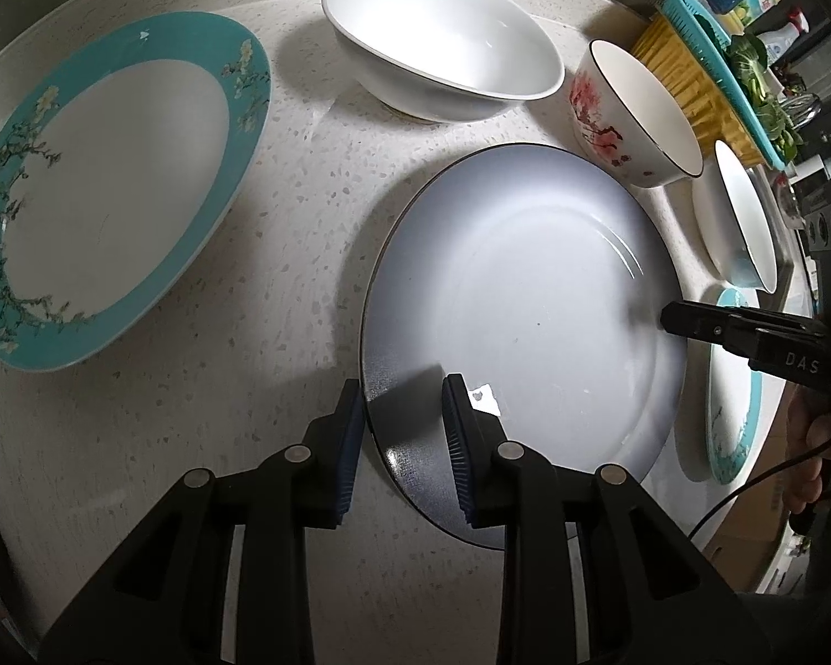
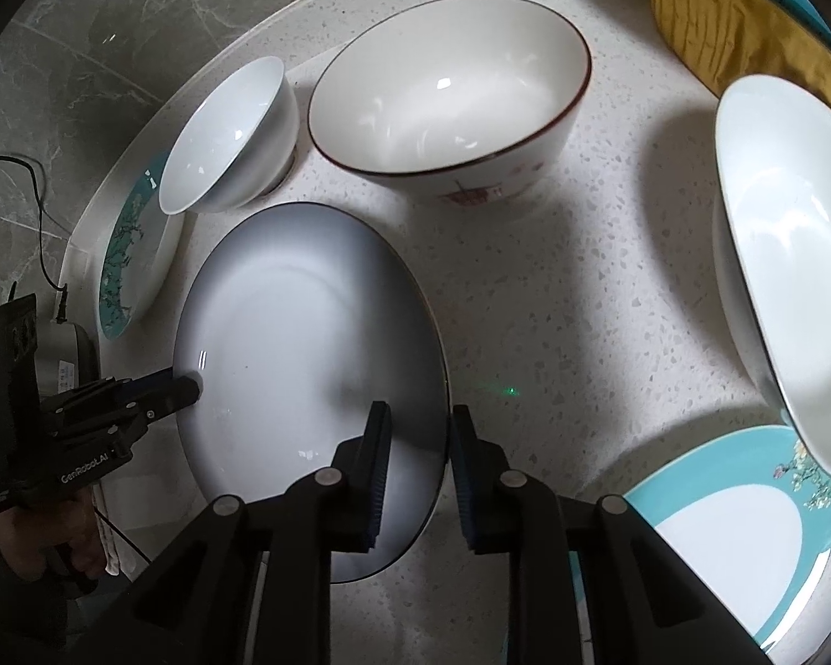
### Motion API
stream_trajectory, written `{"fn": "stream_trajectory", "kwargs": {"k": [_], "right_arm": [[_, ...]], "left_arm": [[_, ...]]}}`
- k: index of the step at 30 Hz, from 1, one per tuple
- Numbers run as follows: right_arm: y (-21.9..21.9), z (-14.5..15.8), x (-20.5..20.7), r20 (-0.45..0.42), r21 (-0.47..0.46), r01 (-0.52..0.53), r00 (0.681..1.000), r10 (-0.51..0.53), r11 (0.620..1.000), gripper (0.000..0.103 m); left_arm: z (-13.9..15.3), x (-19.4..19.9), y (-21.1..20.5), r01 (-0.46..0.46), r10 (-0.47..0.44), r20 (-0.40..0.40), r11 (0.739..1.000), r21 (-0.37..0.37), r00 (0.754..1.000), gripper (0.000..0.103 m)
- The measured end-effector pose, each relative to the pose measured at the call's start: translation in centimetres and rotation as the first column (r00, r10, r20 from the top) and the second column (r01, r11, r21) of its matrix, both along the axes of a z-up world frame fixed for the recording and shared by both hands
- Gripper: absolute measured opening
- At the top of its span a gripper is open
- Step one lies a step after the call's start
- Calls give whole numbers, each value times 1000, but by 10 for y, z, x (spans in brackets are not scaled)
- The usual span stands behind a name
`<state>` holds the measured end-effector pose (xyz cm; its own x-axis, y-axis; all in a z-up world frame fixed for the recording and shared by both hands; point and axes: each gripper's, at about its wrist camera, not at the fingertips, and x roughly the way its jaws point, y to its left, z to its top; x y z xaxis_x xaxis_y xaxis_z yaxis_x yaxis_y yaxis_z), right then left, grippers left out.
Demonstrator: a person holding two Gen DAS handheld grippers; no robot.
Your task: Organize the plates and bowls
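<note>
Left wrist view: the left tongs [image 1: 401, 388] straddled the near rim of the grey plate [image 1: 526, 299] lying flat on the speckled table [image 1: 282, 255], jaws apart on either side of the edge, not visibly pinching.

Right wrist view: the right tongs [image 2: 420, 415] likewise straddled the opposite rim, unclamped
</note>
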<state>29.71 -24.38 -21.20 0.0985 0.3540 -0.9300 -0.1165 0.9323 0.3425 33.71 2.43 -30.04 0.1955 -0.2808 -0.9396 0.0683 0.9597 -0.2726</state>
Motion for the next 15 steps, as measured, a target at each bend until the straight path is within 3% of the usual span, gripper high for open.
{"fn": "stream_trajectory", "kwargs": {"k": [15], "right_arm": [[4,12,-14,2,32,-9,1000,9,999,24]], "left_arm": [[28,-25,6,-8,8,8,1000,13,1000,24]]}}
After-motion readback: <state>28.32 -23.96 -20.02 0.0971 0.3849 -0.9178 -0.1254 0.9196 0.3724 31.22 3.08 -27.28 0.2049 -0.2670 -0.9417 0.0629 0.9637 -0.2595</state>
